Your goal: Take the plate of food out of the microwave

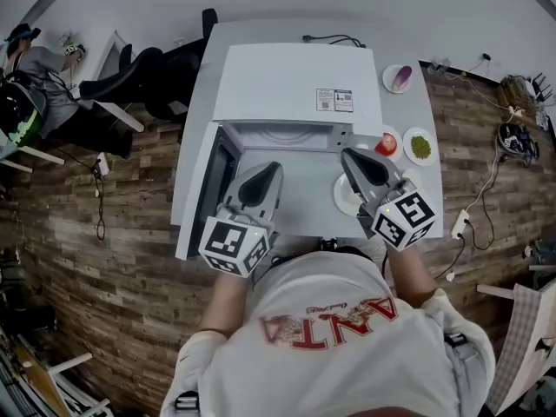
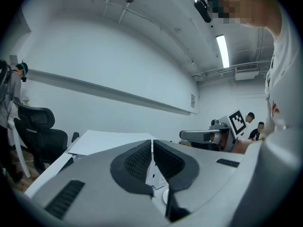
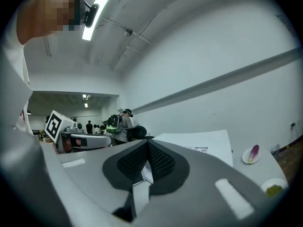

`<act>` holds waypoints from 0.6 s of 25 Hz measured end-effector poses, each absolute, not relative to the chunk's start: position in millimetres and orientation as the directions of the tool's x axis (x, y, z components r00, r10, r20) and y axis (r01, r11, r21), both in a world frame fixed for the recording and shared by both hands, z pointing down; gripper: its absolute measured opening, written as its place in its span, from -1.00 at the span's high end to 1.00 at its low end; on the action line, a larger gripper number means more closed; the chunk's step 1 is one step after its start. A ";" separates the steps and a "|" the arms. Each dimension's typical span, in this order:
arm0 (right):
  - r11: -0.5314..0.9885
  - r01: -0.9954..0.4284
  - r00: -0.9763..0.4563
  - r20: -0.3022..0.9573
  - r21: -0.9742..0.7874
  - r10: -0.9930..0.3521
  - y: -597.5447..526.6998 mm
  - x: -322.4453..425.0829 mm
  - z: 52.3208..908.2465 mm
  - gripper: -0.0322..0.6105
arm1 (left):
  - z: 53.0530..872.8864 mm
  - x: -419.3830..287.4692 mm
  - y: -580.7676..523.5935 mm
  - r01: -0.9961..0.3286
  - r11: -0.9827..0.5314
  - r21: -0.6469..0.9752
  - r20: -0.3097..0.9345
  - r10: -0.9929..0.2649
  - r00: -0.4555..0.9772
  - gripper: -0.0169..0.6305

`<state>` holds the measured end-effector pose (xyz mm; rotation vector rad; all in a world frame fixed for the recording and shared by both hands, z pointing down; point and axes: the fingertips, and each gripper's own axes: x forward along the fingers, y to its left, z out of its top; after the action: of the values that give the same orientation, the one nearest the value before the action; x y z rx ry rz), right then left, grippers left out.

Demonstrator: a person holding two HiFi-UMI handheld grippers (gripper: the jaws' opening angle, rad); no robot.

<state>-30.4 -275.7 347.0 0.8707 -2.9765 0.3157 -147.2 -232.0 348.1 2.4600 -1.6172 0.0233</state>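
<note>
White microwave [image 1: 295, 85], door [image 1: 205, 194] open at left, white plate [image 1: 344, 198] just outside, partly hidden

On the white table [image 1: 408, 111], a small dish with a purple piece [image 1: 398, 78] sits near the far right corner. Nearer along the right edge lie a dish of green bits [image 1: 420, 146] and a red fruit [image 1: 387, 143] just beside it. A black office chair [image 1: 161, 72] stands on the wooden floor [image 1: 113, 259] off the far left corner.

You're in a workroom or lab, not a home kitchen: a white box-shaped microwave [image 1: 295, 89] sits on a plain white desk [image 1: 261, 37] over brown wood-plank flooring [image 1: 130, 259], with black swivel office chairs [image 1: 165, 72], a white power strip [image 1: 459, 225] on that floor, and bare ceiling strip lights [image 2: 222, 51].
</note>
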 end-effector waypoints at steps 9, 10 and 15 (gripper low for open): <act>0.820 -0.485 -0.871 0.084 -0.304 -0.484 -277.0 -35.7 361.2 0.89 | 351.5 -143.1 -235.7 -0.908 -0.392 0.149 0.133 -0.902 0.411 0.89; 0.821 -0.484 -0.872 0.084 -0.301 -0.483 -277.2 -35.6 360.6 0.89 | 351.4 -142.8 -236.2 -0.907 -0.393 0.149 0.133 -0.901 0.412 0.89; 0.823 -0.485 -0.871 0.078 -0.296 -0.485 -279.2 -34.8 357.8 0.89 | 352.4 -141.4 -238.0 -0.905 -0.398 0.150 0.133 -0.899 0.417 0.89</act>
<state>-34.8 -279.2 357.8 0.7986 -2.9999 0.4871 -141.4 -238.0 352.4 2.4720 -1.5955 0.0450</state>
